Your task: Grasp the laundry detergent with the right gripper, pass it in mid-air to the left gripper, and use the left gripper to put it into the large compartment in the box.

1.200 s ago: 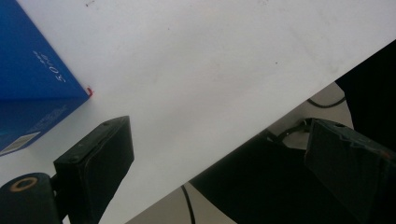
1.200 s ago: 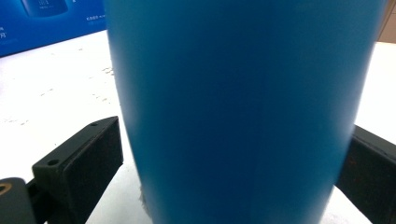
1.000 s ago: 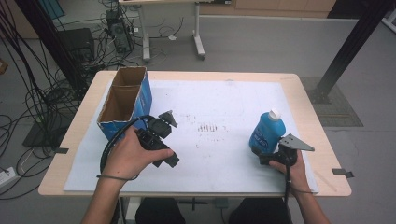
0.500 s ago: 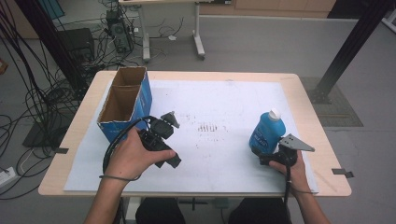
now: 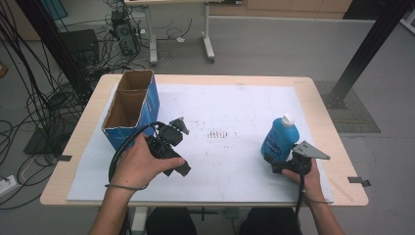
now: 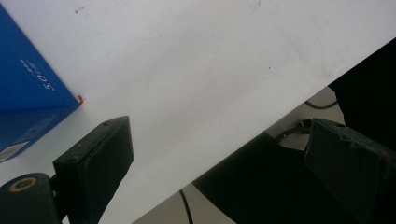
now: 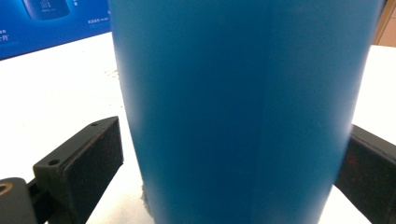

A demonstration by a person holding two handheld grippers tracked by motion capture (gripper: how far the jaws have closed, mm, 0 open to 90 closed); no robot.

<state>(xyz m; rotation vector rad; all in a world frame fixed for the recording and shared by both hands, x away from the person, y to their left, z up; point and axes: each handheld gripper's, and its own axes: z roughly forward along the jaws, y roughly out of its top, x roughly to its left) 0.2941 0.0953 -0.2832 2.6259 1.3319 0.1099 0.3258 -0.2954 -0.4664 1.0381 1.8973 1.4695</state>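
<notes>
Standing upright on the worktop point(image 5: 235, 98) at its right side, the blue bottle point(image 5: 279, 139) sits between the spread right tongs point(image 5: 280, 164), not yet clamped. Left tongs point(image 5: 178, 128) gape, empty, beside the open box point(image 5: 129, 105). Grasping and moving remain.

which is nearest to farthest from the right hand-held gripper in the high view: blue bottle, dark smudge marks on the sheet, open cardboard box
Measured from the right hand-held gripper in the high view:
1. Blue plastic bottle with a white cap, upright between its jaws.
2. Dark smudge marks mid-sheet, to the left of that gripper.
3. Open blue-sided cardboard box, at the table's far left.
</notes>
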